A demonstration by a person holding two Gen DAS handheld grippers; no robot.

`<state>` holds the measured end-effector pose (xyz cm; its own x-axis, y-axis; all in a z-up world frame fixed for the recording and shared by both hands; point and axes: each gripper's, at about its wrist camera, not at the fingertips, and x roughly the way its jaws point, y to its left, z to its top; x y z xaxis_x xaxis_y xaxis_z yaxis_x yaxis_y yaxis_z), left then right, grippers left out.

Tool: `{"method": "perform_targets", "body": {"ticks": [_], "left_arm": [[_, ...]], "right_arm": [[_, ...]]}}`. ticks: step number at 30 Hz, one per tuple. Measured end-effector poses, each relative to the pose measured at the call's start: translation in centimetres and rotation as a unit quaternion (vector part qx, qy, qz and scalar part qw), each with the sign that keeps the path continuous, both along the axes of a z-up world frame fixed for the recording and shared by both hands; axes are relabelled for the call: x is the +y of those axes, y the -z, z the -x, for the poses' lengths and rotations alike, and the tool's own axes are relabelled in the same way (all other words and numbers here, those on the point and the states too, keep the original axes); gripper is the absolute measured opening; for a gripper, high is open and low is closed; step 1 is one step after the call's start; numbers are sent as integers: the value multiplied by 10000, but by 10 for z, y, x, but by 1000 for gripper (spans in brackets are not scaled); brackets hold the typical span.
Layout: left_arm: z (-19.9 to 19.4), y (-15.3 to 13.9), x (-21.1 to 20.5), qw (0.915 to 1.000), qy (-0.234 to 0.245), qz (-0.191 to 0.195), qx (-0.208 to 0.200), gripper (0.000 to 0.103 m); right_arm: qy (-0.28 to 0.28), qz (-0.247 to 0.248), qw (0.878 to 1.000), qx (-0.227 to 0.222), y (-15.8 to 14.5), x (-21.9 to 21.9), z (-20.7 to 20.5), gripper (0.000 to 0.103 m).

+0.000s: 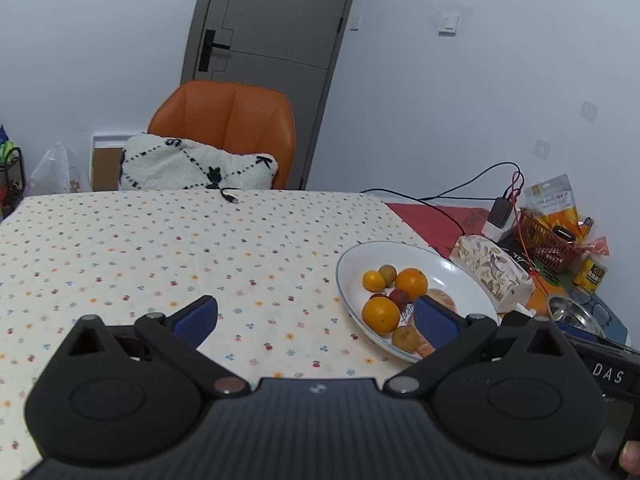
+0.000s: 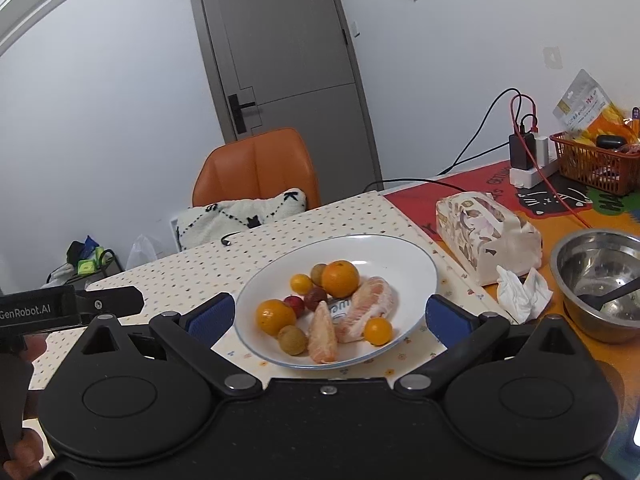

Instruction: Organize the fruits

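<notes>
Fruits (image 2: 340, 278) heaped on white plate (image 2: 416, 264) on dotted worktop (image 1: 160, 240), left gripper (image 1: 316, 316) spread wide and empty, right gripper (image 2: 330, 316) likewise, straddling the plate.

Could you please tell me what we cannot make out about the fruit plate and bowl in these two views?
- Left wrist view: the left gripper finger hides part of the peeled segments on the plate.
- Both views: fruit covers the printed label.
- Right wrist view: the frame edge cuts off the steel bowl.
</notes>
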<state>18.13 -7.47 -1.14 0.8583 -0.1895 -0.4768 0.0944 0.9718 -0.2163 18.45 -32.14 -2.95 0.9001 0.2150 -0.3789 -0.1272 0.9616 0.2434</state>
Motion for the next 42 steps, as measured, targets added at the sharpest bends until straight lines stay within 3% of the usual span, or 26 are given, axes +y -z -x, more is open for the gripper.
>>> {"method": "perform_targets", "body": {"ticks": [9, 23, 27, 35, 42], "left_arm": [[24, -13, 13, 9999, -102, -45, -108, 103], [69, -34, 30, 9996, -175, -97, -179, 103], [83, -37, 35, 9994, -219, -193, -198, 103], [108, -39, 49, 9983, -365, -392, -221, 103], [135, -59, 60, 9971, -505, -495, -280, 103]], "right_arm": [[-326, 1, 9994, 122, -13, 7, 19, 103], [-293, -217, 9992, 187, -30, 9, 49, 103], [-129, 190, 9995, 207, -28, 15, 62, 103], [-385, 266, 9986, 228, -39, 10, 91, 103], [-392, 421, 9983, 89, -58, 8, 114, 103]]}}
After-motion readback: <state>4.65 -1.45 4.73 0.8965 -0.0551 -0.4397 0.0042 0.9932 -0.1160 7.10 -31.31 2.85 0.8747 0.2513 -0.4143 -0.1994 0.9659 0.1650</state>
